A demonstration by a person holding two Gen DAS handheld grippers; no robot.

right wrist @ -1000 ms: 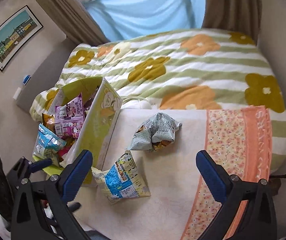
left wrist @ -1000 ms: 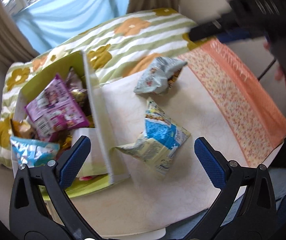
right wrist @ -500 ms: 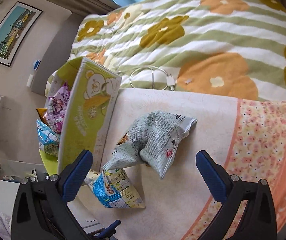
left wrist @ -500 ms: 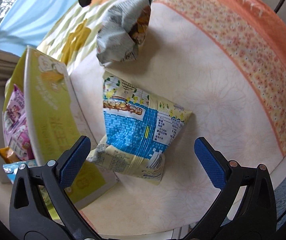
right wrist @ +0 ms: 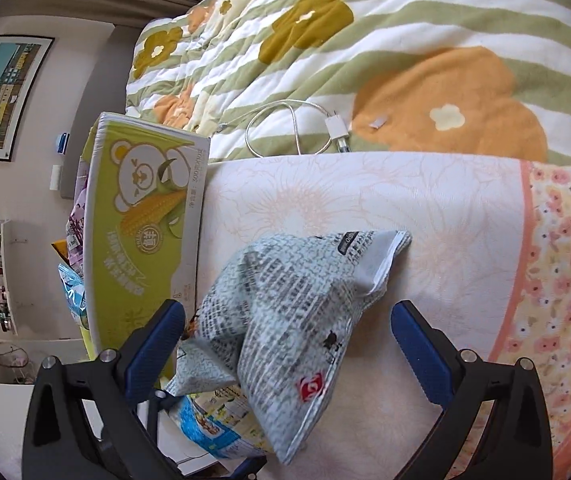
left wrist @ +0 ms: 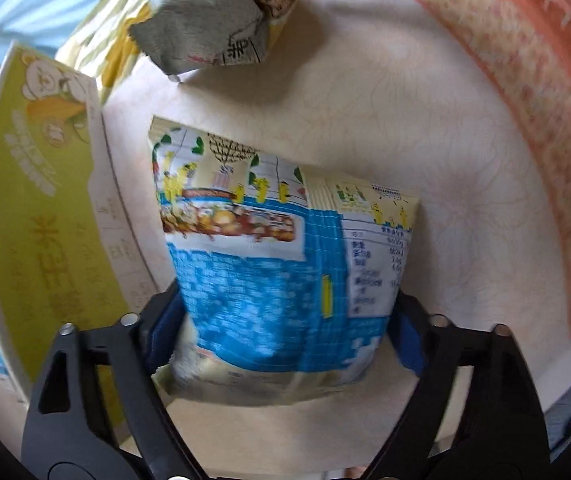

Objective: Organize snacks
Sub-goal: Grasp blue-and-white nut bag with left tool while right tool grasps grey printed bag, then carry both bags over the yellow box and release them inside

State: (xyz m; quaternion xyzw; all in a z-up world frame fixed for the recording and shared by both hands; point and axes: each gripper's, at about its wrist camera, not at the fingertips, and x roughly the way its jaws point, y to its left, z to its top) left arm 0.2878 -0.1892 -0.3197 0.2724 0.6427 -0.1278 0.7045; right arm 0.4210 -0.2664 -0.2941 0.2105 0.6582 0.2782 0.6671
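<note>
Lying low in the frame, the blue snack bag [left wrist: 281, 280] ran lengthwise toward the top; the left gripper [left wrist: 285, 332] had just been closing and clamped its lower end. The right gripper [right wrist: 287, 344] stood apart around the grey bag [right wrist: 297, 320].

Black gripper [left wrist: 285, 332] frames, blue pads [right wrist: 417, 344], silver screws.

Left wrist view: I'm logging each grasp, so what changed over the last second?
The left gripper came down and has just been closing its jaws on the blue snack bag. The right gripper dropped open around the grey snack bag. Both bags and the green box stayed put.
</note>
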